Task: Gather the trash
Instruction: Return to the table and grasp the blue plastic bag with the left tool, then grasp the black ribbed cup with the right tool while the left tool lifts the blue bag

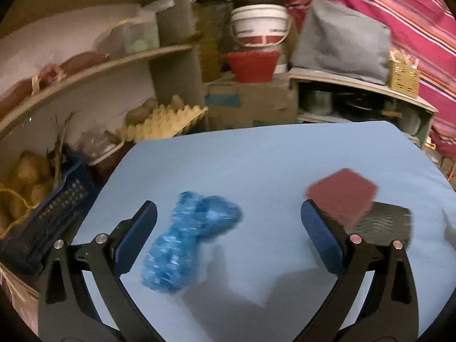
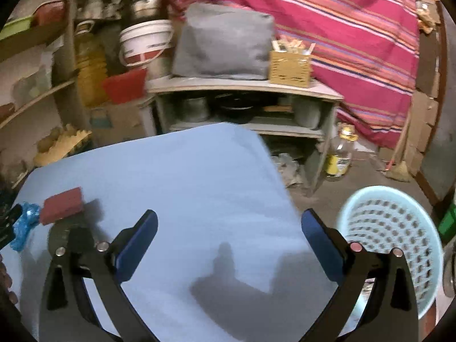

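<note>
Blue table (image 1: 256,154) bears crumpled blue plastic (image 1: 191,239) between parted left tongs (image 1: 228,222).

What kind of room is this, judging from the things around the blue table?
Probably a home kitchen store or pantry. Behind the blue table stand shelves with metal pots, a crate of potatoes beside an egg tray, and stacked buckets.

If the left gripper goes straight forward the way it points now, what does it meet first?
Probably the crumpled blue plastic. It lies on the light blue table between the open fingers of the left gripper, nearer the left one. Blur makes depth uncertain; the red block sits off to the right.
</note>
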`<state>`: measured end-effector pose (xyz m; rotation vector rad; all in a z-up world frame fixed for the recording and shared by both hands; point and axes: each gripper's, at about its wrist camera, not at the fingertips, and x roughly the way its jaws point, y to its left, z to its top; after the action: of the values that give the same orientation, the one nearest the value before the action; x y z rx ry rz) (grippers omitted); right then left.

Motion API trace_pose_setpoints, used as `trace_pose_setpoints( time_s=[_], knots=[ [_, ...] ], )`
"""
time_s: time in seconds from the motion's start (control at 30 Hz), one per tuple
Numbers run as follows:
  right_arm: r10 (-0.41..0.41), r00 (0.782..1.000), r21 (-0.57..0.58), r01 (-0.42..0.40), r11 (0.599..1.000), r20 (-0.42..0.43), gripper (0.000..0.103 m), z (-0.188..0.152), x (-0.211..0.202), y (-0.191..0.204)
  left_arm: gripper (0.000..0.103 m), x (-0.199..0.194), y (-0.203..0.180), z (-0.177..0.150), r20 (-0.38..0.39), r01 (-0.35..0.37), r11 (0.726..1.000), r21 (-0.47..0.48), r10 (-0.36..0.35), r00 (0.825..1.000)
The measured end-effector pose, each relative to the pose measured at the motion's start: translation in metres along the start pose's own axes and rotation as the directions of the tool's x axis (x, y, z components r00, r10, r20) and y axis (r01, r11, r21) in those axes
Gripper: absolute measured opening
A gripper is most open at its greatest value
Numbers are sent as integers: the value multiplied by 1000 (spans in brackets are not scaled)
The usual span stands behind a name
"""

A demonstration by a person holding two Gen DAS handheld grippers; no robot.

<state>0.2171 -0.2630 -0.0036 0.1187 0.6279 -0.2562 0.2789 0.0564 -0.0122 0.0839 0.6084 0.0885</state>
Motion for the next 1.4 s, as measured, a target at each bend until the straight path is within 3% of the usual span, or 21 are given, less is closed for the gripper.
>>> trace_pose_setpoints(
  time_s=[0.13, 0.3, 0.5, 0.53, 0.67, 0.7, 0.8, 1.1, 1.27, 1.4],
  knots=[
    [39, 999, 6, -39, 999, -28, 98, -5, 10, 30, 98, 22, 15, 1, -28, -34, 999, 5, 34, 999],
    [76, 995, -10, -76, 997, -67, 98, -9, 25, 55, 97, 49, 27, -2, -125, -9, 1000, -7, 8, 992],
    [95, 993, -74, -100, 992, -73, 98, -11, 28, 85, 96, 64, 31, -3, -155, 25, 1000, -18, -27, 988],
    [96, 993, -85, -102, 991, -73, 98, -11, 28, 88, 93, 67, 30, -4, -164, 29, 999, -15, -32, 986],
    [112, 990, -111, -121, 986, -83, 98, -16, 28, 101, 59, 82, 25, -9, -227, 50, 999, 18, -45, 973],
    [119, 989, -109, -128, 986, -87, 98, -17, 28, 103, 57, 83, 25, -11, -234, 53, 998, 21, -46, 971],
    [132, 987, -103, -141, 985, -90, 98, -19, 26, 107, 44, 75, 30, -10, -204, 60, 998, 2, -58, 977],
    [236, 967, -121, -247, 962, -94, 98, -37, 6, 153, 40, 38, 45, -13, -145, 34, 999, -11, -35, 989],
    [208, 966, -166, -232, 958, -151, 98, -50, 13, 188, 40, 17, 66, -24, -141, 8, 1000, -19, -10, 990],
    [96, 978, -200, -133, 971, -184, 98, -54, 29, 202, 40, 2, 85, -30, -149, -23, 999, -38, 17, 989]
  ],
)
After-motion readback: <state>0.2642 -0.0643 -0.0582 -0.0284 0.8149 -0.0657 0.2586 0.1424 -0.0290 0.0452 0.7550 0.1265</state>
